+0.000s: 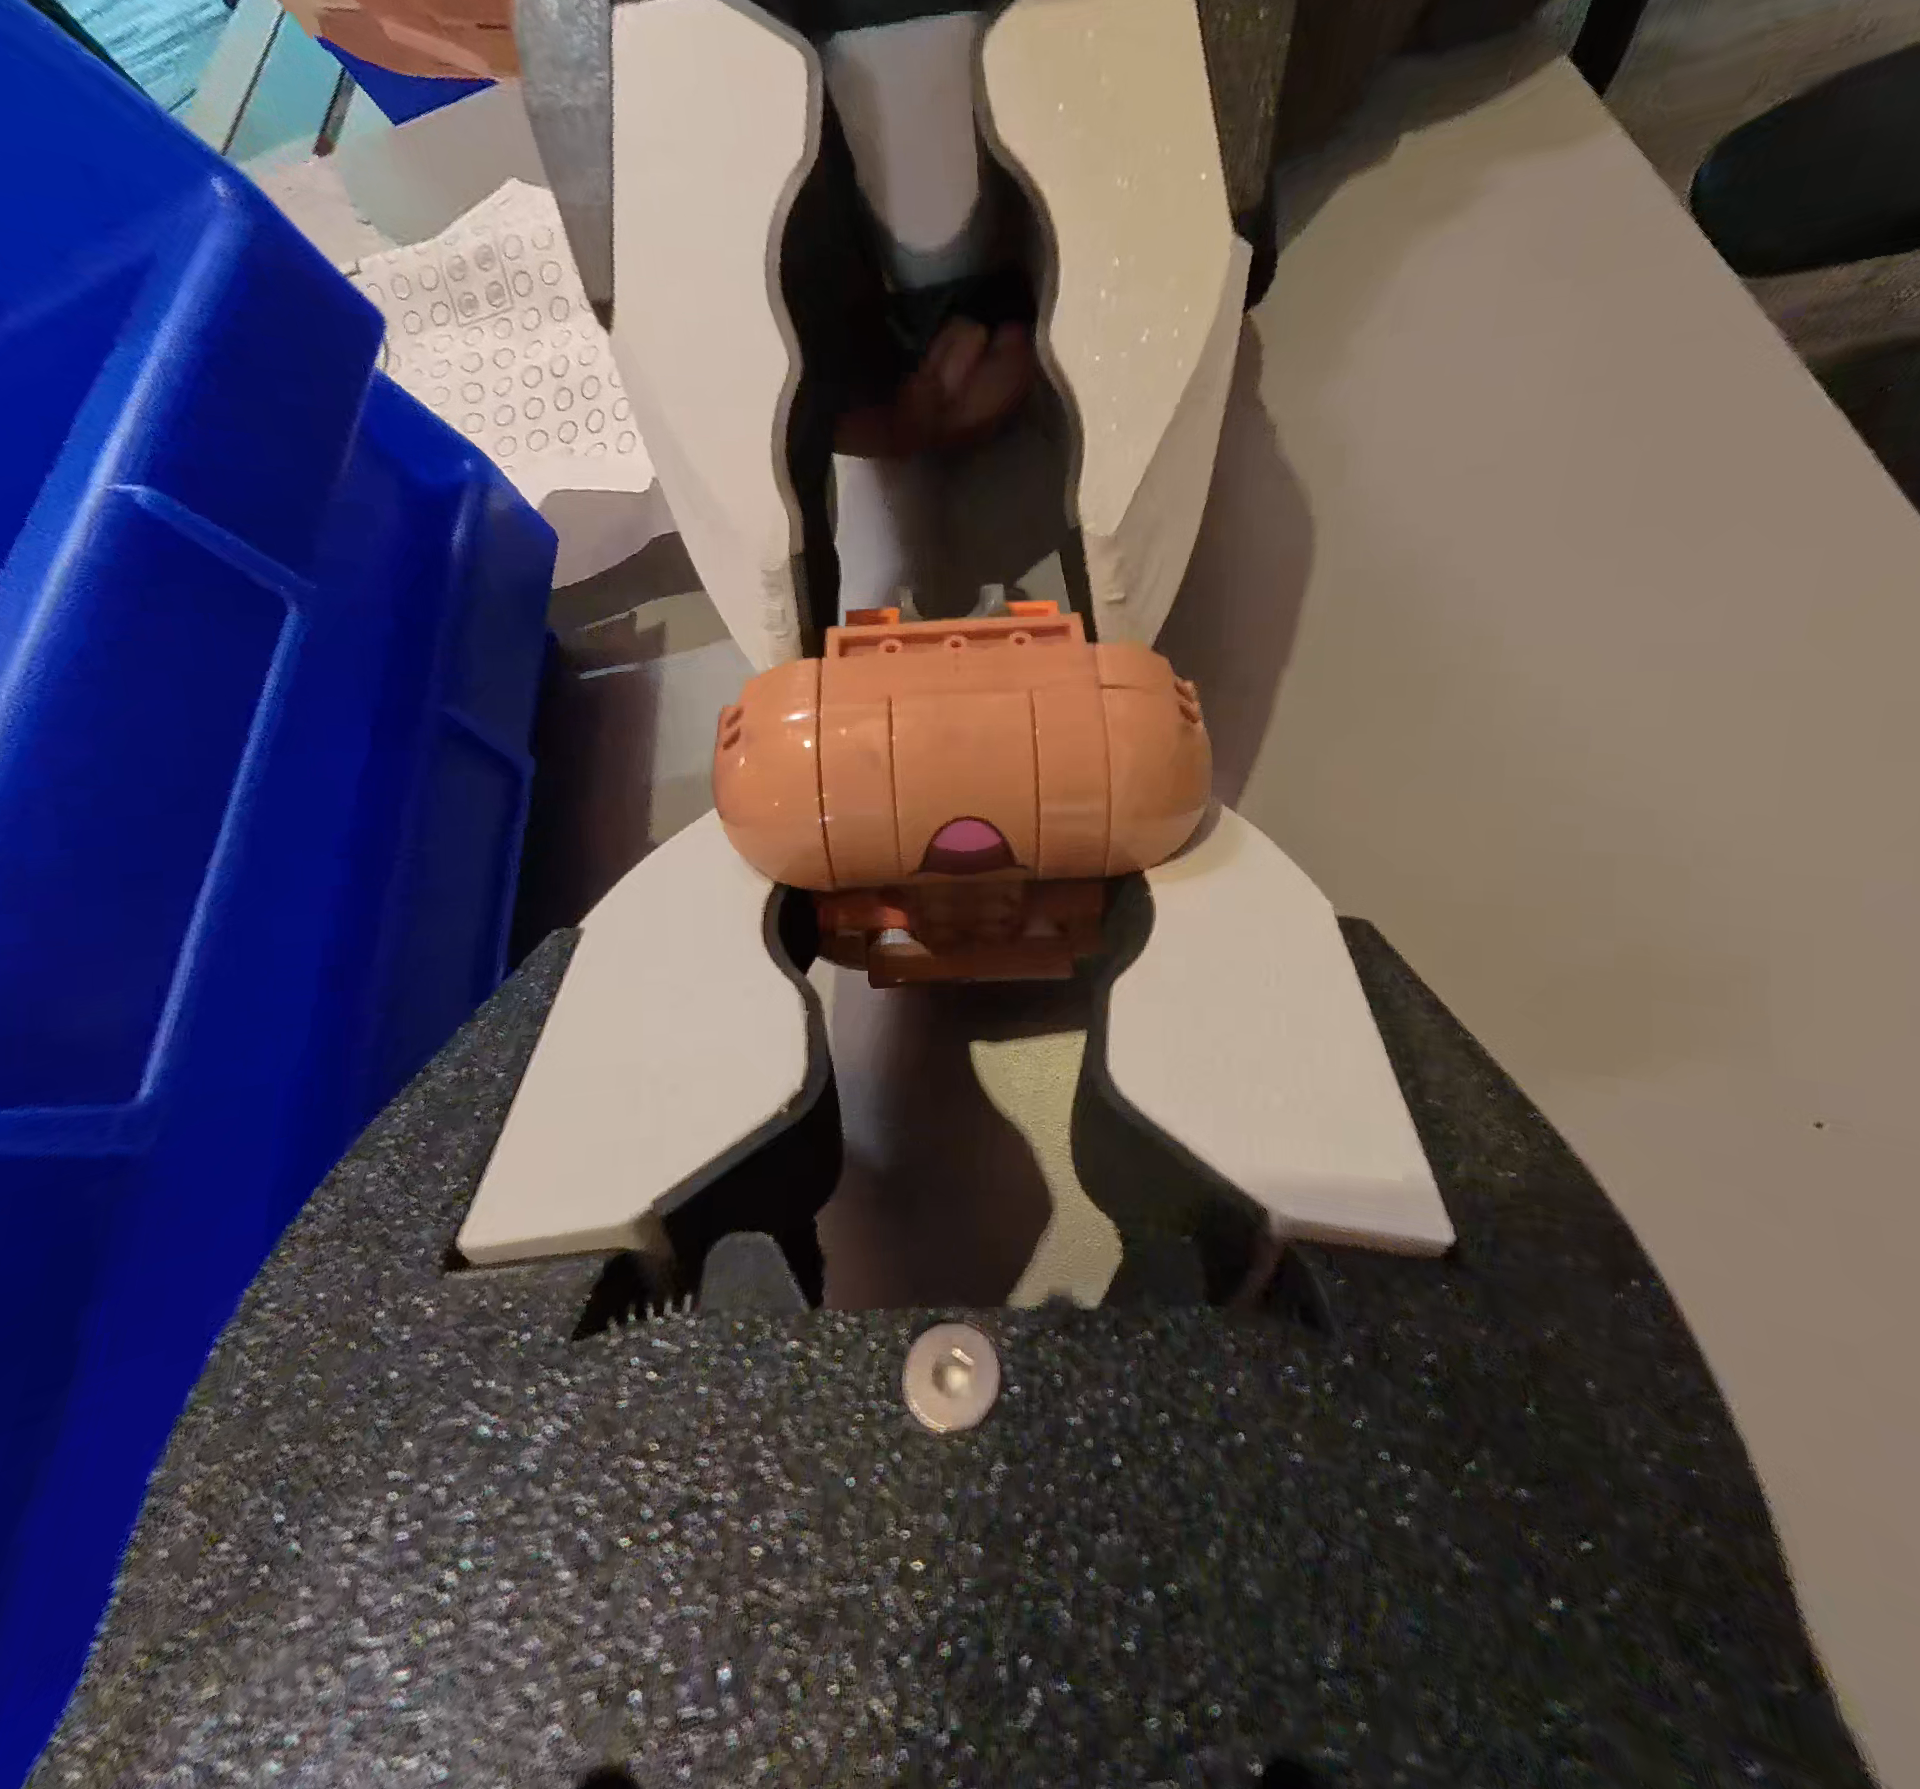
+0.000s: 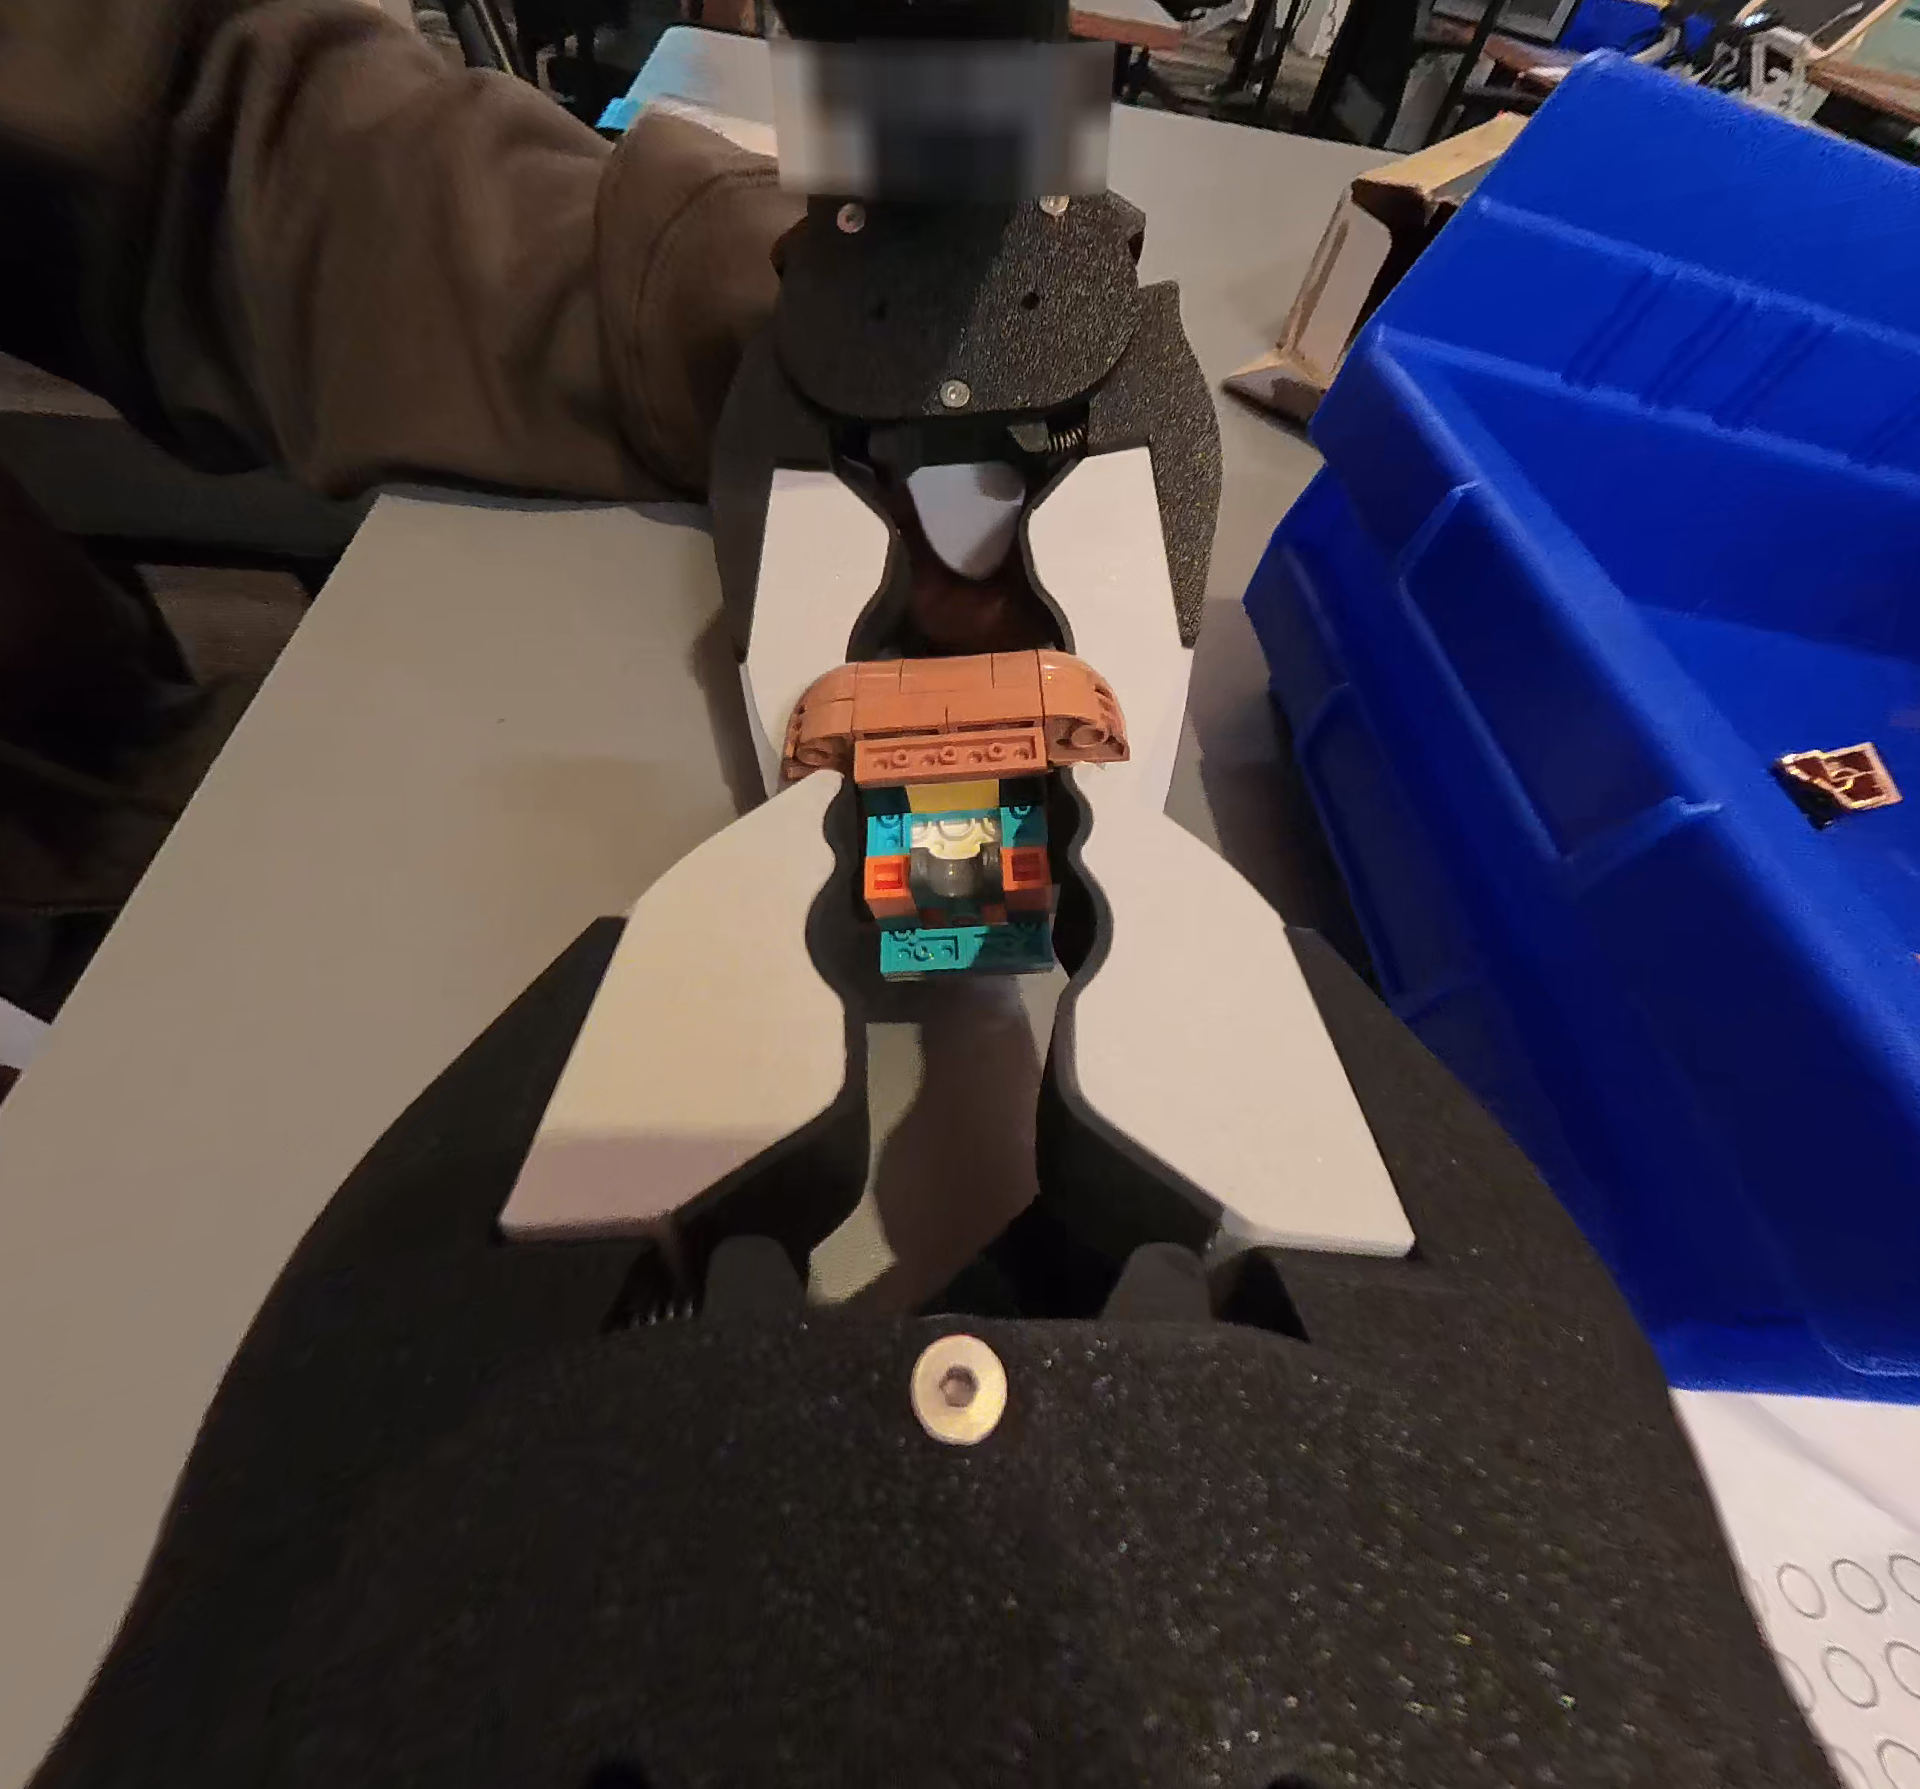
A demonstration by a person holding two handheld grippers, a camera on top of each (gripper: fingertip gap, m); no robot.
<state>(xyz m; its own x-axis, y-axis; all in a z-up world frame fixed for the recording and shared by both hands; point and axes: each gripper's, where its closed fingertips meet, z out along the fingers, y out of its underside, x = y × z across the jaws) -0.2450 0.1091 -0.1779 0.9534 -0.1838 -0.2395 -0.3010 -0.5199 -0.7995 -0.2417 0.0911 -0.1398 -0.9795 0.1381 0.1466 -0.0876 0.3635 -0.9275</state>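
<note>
**A:** Two grippers meet on one brick model [image 1: 961, 778], held above the table [image 1: 1507, 700]. The left gripper [image 1: 961, 892] has its fingers closed narrowly on the model's brown underside; the right gripper [image 2: 961, 866] pinches the teal block.

**B:** And the bin [image 2: 1662, 700]?

**A:** Blue, at the right of the right view. Only a small dark red and tan piece [image 2: 1841, 780] shows inside; its far end is cut off.

**B:** What does each view add?

**A:** Left shows the tan rounded shell with a pink patch; right shows teal, orange and yellow bricks beneath. A sleeve [image 2: 364, 285] appears only there. The studded white sheet [image 1: 499, 337] is partly hidden.
</note>
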